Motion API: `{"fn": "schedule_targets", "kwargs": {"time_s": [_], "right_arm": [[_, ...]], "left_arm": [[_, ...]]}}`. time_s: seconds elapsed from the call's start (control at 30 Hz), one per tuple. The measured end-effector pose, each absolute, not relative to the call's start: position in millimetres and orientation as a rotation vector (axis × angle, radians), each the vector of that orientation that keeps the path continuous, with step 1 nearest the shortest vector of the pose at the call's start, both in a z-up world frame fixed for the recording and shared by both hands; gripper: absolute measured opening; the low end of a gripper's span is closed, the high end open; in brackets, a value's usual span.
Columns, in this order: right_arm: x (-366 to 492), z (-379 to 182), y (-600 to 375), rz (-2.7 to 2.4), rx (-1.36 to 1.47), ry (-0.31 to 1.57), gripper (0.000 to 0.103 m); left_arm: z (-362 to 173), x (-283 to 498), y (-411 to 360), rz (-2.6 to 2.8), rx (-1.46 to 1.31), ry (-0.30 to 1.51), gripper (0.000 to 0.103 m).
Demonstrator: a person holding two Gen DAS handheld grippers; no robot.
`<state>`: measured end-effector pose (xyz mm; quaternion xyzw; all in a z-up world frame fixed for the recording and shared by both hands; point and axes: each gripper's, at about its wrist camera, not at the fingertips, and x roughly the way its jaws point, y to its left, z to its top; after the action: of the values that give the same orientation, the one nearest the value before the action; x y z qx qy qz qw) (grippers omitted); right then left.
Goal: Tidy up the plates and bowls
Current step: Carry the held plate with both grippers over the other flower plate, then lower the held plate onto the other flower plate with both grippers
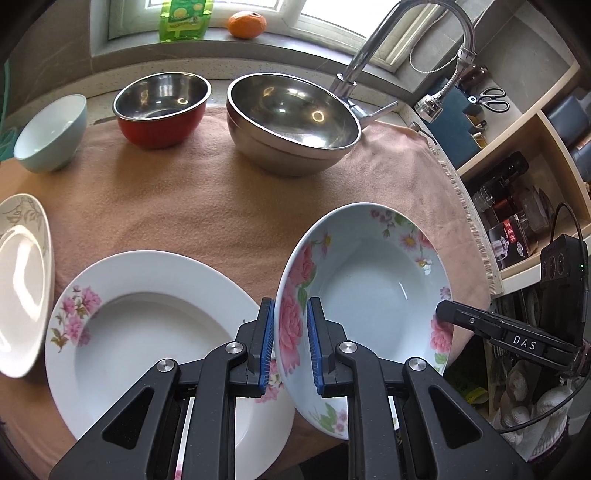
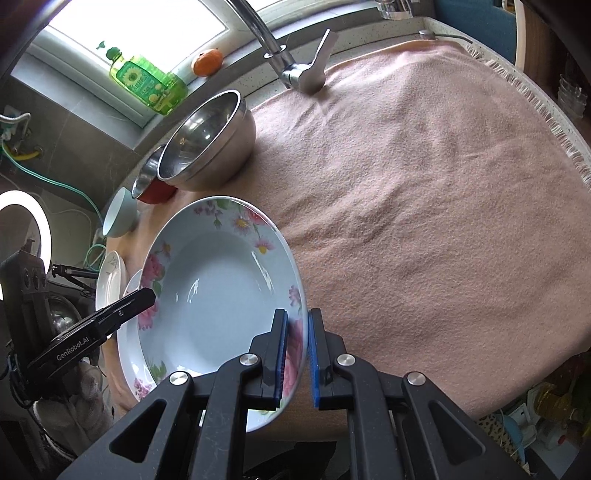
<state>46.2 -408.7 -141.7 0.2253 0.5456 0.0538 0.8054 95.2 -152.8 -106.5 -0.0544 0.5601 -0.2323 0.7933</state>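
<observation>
Item 1, pale blue floral plate (image 1: 369, 273): deep, with pink roses and daisies on the rim, held tilted above the counter between both claws, clear of the cloth. Left claw (image 1: 290, 343): blue pads clamped on the plate's near-left rim, over a large pink rose. Right claw (image 2: 295, 356): pads clamped on the opposite rim of the same plate; in the left wrist view its black finger shows at the plate's right edge. Item 2, white floral plate (image 1: 147, 332): deep, with pink flower sprays on the rim, lying flat on the cloth just left of and partly under the raised plate. Item 3, white plate with grey leaf print (image 1: 22, 280): at the far left edge of the left view, just beside item 2. Item 4, small light blue bowl (image 1: 51, 133): upright at the back left of the counter. Item 5, red bowl with steel interior (image 1: 162, 109): upright at the back, right of item 4. Item 6, large steel bowl (image 1: 291, 122): upright at the back, just right of item 5. Support: pink cloth (image 2: 424, 192) with a fringed edge, covering the counter (image 1: 221, 66). Surroundings: chrome faucet (image 1: 373, 48) behind the steel bowl; green bottle (image 2: 147, 81) and orange fruit (image 1: 246, 24) on the windowsill.
</observation>
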Motion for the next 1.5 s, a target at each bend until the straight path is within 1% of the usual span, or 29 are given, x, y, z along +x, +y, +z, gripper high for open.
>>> {"fn": "schedule_targets", "kwargs": {"time_s": [0.3, 0.87, 1.5], "right_arm": [[61, -132, -370, 0.190, 0.413, 1.177, 0.010], [76, -135, -298, 0.338, 0.293, 1.220, 0.010], [93, -153, -234, 0.445, 0.172, 1.274, 0.010]], "left_arm": [[-101, 86, -112, -0.421, -0.190, 1.181, 0.016], [-104, 61, -43, -0.257, -0.304, 1.159, 0.016], [-127, 44, 8, -0.122, -0.400, 1.176, 0.016]]}}
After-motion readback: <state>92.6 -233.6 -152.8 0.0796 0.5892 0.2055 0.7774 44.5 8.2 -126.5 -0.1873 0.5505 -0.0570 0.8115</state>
